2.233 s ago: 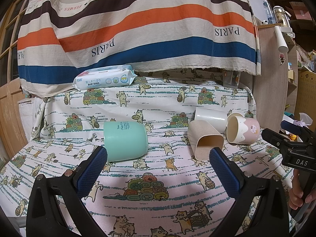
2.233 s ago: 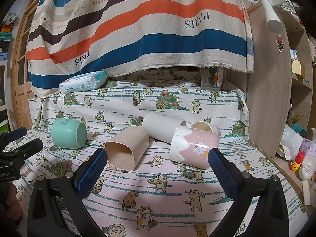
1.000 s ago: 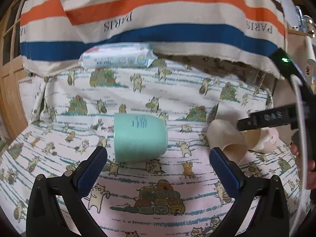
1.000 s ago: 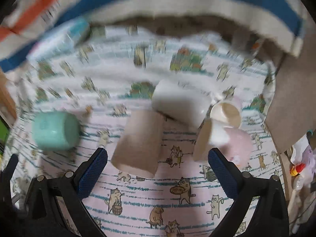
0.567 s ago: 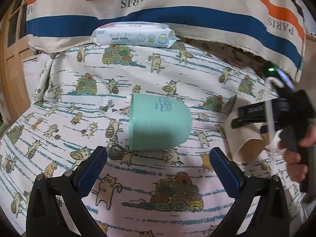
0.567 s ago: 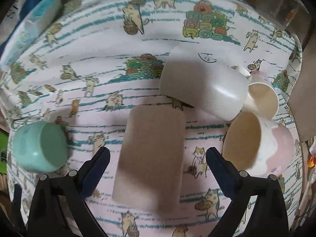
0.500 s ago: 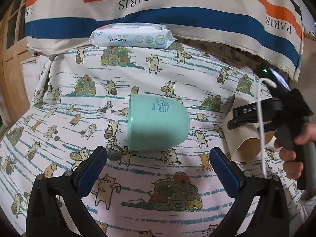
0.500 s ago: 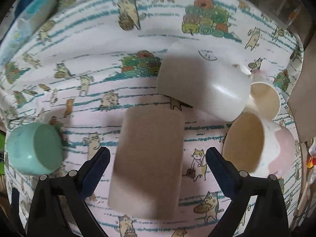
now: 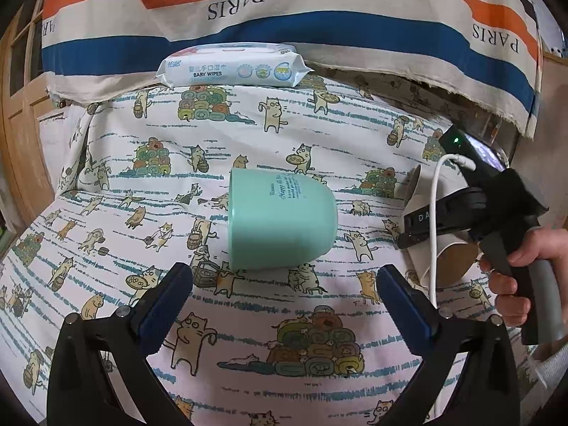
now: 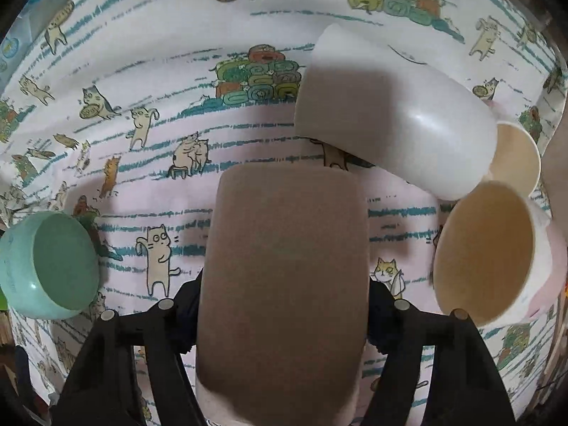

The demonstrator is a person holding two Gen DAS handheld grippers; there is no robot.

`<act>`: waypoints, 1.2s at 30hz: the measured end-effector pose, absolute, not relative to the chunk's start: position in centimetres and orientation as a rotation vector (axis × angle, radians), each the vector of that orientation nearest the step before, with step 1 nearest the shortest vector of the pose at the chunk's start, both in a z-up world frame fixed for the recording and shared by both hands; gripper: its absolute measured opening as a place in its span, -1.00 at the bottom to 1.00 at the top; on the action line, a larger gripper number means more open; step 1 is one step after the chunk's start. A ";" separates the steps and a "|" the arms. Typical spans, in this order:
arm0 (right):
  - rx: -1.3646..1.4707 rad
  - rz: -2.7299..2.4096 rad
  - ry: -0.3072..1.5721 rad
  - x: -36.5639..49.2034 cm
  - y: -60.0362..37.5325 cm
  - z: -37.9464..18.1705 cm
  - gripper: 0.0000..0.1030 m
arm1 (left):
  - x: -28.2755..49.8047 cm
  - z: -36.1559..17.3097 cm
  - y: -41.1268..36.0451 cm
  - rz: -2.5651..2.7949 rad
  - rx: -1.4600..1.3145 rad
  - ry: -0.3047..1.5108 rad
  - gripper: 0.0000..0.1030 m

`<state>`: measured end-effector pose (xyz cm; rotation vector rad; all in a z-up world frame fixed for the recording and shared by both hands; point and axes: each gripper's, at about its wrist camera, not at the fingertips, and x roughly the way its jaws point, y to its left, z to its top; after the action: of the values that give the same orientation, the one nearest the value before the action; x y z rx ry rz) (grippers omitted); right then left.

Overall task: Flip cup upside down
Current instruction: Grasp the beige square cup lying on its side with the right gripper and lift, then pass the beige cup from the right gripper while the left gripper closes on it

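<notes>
In the left wrist view, the left gripper hangs low over a table covered with a cat-print cloth, its blue-padded fingers spread wide with nothing between them. Just beyond the fingertips a mint-green round plastic cup lies on its side, its rim to the left and its rounded base to the right, clear of both pads. At the back edge of the table a white and blue pack of baby wipes rests against a striped curtain of orange, blue and cream. To the right, a hand grips the black handle of the right gripper, whose body lies across a beige square-sided cup; a white cable runs down from the device on top.

In the right wrist view, looking steeply down, the right gripper has its jaws drawn in against the two long sides of the beige square-sided cup, which lies on its side on the cloth with its closed end pointing away. Behind it and to the right a white glossy cup lies tipped over, its far end touching a small cream cup. Beside those, a pink and white cup lies with its cream inside facing the camera. The mint-green cup sits at the left edge, well apart from the beige one, its mouth turned toward the camera.
</notes>
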<state>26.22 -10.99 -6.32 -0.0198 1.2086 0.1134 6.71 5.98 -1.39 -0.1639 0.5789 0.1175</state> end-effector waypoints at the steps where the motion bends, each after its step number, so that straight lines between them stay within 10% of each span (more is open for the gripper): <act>1: -0.022 0.119 1.206 25.9 -11.1 -6.2 0.38 | 6.7 -1.4 5.9 0.116 -0.158 0.579 0.99; 36: 0.005 0.325 1.048 11.3 -12.6 -4.0 0.36 | 5.8 -0.9 5.5 0.140 -0.127 0.513 0.99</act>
<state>11.30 -12.58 -3.96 0.0051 1.0477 0.3246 5.82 5.55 -0.94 -0.1270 0.5131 0.1402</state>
